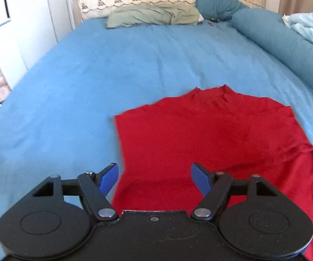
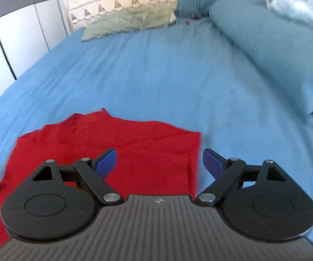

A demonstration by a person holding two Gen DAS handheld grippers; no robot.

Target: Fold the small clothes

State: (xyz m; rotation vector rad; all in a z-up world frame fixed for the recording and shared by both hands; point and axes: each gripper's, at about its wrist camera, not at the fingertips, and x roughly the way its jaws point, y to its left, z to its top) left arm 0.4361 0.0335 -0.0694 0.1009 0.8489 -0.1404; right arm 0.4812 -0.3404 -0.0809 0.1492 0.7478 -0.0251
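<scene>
My left gripper [image 1: 154, 178] is spread wide, nothing between the blue pads [image 1: 108, 179], hovering over the near left part of the red shirt [image 1: 210, 134]. Shirt lies flat on the blue sheet [image 1: 91, 76], lower centre to lower right of the left view, collar pointing to the far end, left edge straight, right side running off the lower right corner. My right gripper [image 2: 159, 163] is also spread wide and holds nothing; left pad sits over red cloth, right pad over bare sheet just past the shirt's right edge. In the right view the shirt [image 2: 69, 139] fills the lower left, with a folded-over layer showing along its right side, crease running diagonally. A bit of the other tool pokes in at the left edge there. Green pillow [image 1: 154, 15] and teal pillow [image 1: 217, 2] sit at top centre, teal bolster [image 1: 271, 34] upper right, pale blue blanket [image 1: 308, 28] far upper right, white wardrobe [image 2: 26, 21] upper left.
</scene>
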